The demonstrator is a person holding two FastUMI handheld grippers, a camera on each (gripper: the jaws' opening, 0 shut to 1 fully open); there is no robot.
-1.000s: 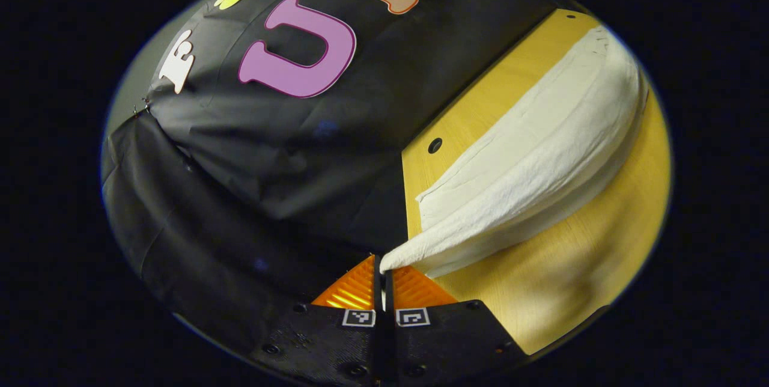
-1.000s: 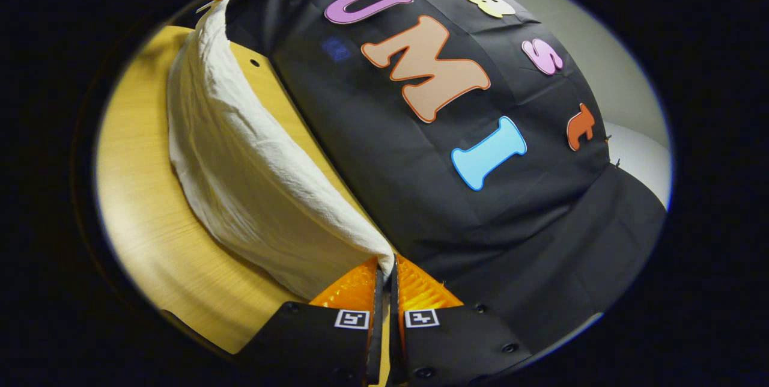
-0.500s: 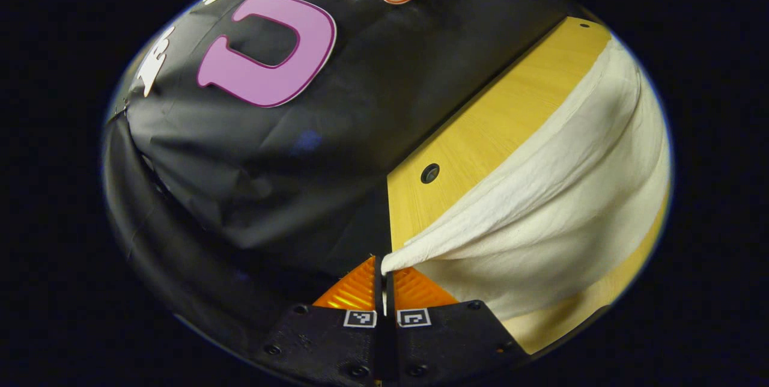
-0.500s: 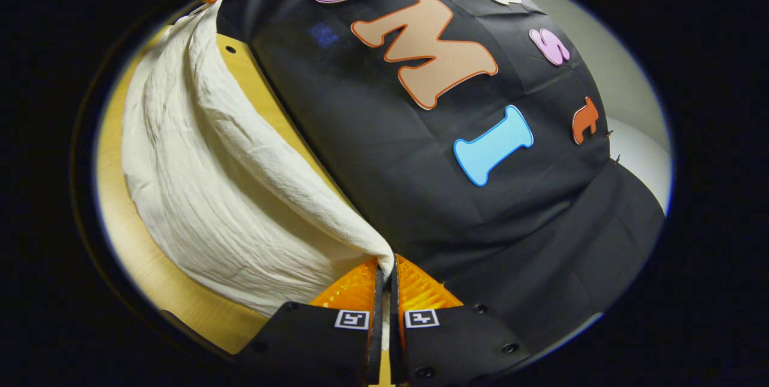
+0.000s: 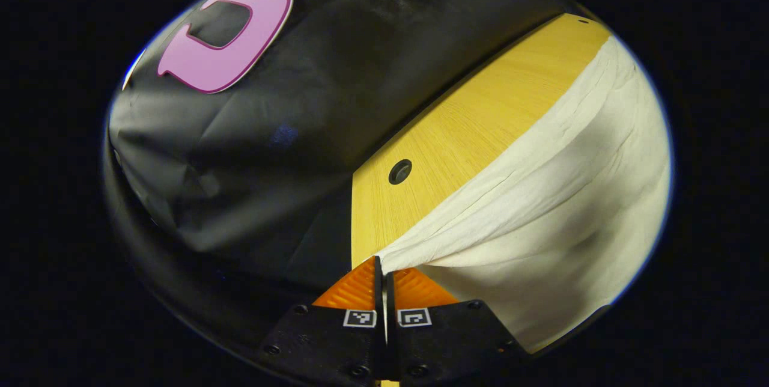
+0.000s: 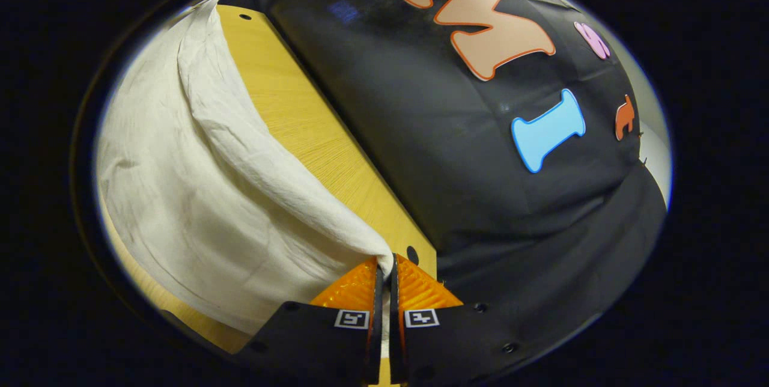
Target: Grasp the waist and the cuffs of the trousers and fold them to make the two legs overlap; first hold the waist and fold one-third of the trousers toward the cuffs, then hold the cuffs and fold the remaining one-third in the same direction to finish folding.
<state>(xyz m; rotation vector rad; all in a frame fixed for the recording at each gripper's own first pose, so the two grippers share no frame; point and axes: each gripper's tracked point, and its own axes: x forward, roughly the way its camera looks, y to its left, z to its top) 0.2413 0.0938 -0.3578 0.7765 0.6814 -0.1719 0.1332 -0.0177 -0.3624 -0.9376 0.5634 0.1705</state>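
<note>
Trousers pinched at both ends

Cream trousers drape over the wooden table, spreading toward 2 o'clock in the left gripper view. Left gripper clamps one corner of the cloth; right gripper clamps another, fabric running toward 10 o'clock

No readable words, brands or numbers anywhere. My left claw and my right claw each carry a pair of small square black-and-white coded markers at the finger bases, patterns rather than text.
</note>
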